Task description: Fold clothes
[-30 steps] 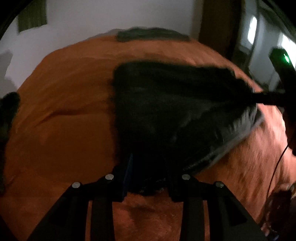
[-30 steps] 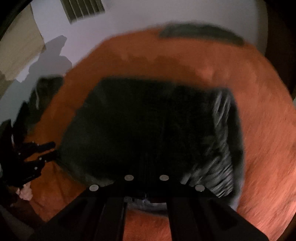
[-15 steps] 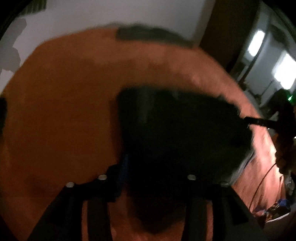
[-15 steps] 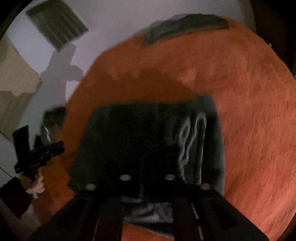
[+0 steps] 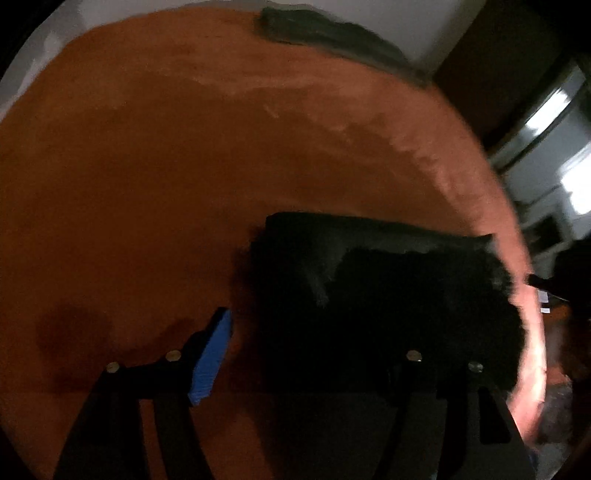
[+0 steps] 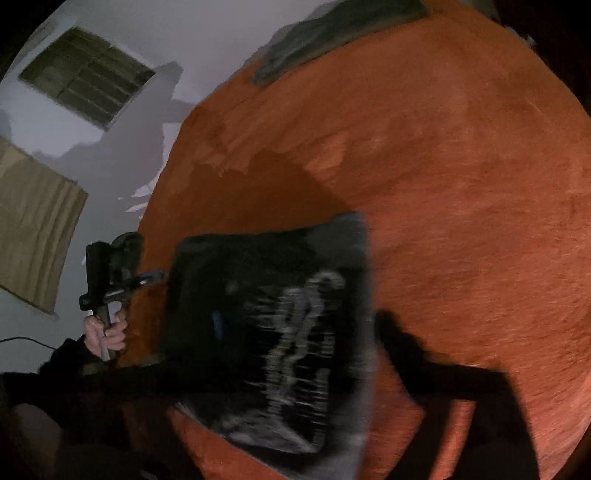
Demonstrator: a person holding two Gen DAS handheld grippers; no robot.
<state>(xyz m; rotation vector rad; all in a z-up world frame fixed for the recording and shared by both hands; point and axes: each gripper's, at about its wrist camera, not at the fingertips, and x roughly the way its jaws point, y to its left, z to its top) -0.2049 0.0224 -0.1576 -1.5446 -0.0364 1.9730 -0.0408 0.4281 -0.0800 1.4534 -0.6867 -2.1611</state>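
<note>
On the orange bed cover [image 6: 461, 184], near its edge, the folded dark garment [image 6: 266, 325] lies with its pale print up. Both the left gripper [image 5: 314, 354] and right gripper [image 6: 295, 373] are opening, jaws apart, nothing clamped. A finger [image 5: 210, 354] pulling away may snag the top layer, and the loose fold could flip open or slide off the edge.

Looks like a dim bedroom in a home. Shown by a bed under an orange blanket [image 6: 461, 192], a plain white wall [image 6: 207, 33] with a slatted vent [image 6: 86, 75], a tan curtain [image 6: 35, 229], and bright windows [image 5: 550, 107] off to one side.
</note>
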